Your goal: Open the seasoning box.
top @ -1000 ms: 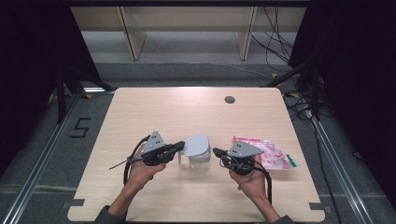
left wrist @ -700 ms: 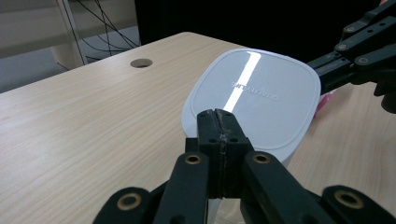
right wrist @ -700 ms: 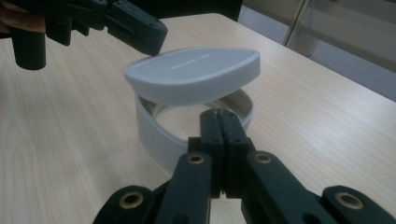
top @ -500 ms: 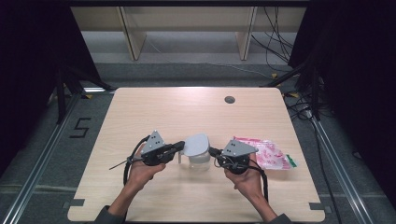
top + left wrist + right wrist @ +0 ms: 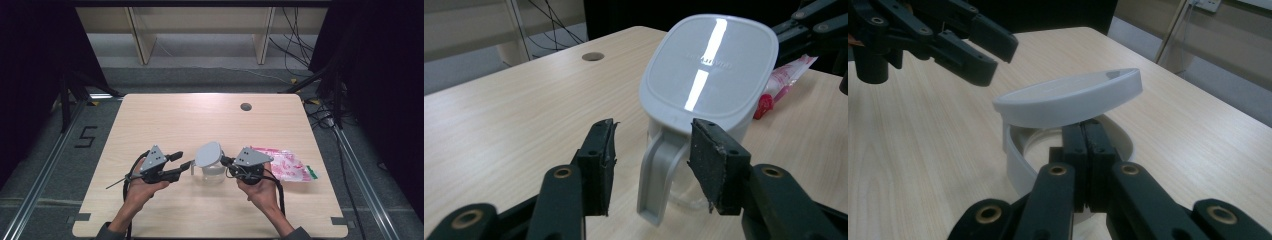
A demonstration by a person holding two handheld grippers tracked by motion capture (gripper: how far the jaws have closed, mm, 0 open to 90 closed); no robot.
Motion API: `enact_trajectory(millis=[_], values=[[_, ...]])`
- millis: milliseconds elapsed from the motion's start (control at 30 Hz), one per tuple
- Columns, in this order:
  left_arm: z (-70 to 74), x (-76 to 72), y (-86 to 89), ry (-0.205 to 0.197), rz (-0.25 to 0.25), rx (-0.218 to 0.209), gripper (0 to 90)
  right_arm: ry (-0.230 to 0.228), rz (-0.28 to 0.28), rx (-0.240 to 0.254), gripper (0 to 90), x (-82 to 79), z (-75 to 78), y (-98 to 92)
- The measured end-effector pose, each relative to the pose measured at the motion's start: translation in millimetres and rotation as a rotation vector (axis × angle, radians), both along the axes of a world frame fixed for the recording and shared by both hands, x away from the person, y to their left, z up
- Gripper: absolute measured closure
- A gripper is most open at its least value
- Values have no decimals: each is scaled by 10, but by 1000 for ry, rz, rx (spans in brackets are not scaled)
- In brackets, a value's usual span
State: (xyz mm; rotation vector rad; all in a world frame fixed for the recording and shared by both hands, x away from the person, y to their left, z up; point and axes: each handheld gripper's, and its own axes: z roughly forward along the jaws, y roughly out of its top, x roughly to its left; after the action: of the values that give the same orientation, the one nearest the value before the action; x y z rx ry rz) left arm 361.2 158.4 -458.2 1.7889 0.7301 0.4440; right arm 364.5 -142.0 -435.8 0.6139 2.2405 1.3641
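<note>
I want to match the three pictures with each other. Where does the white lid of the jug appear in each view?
High view: the white lid sits tilted on the jug, low centre, between the two grippers.
Left gripper view: the lid is upper right of centre, above the jug's handle.
Right gripper view: the lid is at centre, raised at an angle over the jug's rim.
Shared landmark: the pink packet, also at the right edge of the left gripper view.

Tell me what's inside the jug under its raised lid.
Under the tilted lid, the jug shows only a white inner rim; the right gripper and lid hide its bottom.
</note>
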Motion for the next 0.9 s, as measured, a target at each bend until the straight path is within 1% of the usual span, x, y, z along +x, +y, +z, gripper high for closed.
enact_trajectory(millis=[33,67,100,133,167,200,233,300,333,367,400,433,500,533,567,600,633,700,733,767,800,867,900], values=[[-21,-26,29,6,7,-1,500,-3,-8,3,900,-3,3,8],[-41,-47,57,-1,16,6,487,-13,3,2,900,2,10,18],[-63,-63,79,-5,26,3,473,-15,5,1,900,1,19,24],[-78,-82,101,-6,40,9,460,-14,8,2,900,2,34,42],[-92,-95,118,-3,47,10,445,-24,9,7,900,6,39,56],[-124,-110,127,2,50,4,424,-18,12,3,900,4,49,65],[-142,-133,134,7,54,17,412,-19,11,2,900,6,54,72],[-161,-151,133,9,57,19,411,-18,12,1,900,7,60,89],[-193,-181,128,11,52,20,400,-33,20,6,900,17,64,122],[-193,-181,128,11,52,20,403,-32,21,8,900,14,67,132],[-202,-208,137,5,45,44,403,-32,21,8,900,14,67,132],[-221,-236,148,-2,48,63,402,-40,31,0,900,18,74,157],[-239,-254,173,10,57,58,397,-32,29,2,900,14,85,171],[-245,-260,182,9,59,51,391,-30,23,5,900,12,87,185],[-250,-271,199,7,64,52,391,-40,35,5,900,17,90,198],[-253,-282,209,5,67,52,390,-48,35,7,900,18,97,213],[-261,-289,217,6,66,48,388,-46,43,1,900,17,106,223],[-267,-300,223,8,73,50,380,-48,37,6,900,15,110,238],[-286,-323,235,13,68,60,380,-54,46,6,900,15,122,269],[-286,-323,235,13,68,60,379,-54,46,6,900,15,122,269],[-321,-341,239,11,68,66,376,-58,56,5,900,9,134,298],[-339,-348,240,16,68,66,370,-58,55,13,900,2,135,315],[-354,-362,236,26,77,69,370,-58,60,10,900,1,139,327]])
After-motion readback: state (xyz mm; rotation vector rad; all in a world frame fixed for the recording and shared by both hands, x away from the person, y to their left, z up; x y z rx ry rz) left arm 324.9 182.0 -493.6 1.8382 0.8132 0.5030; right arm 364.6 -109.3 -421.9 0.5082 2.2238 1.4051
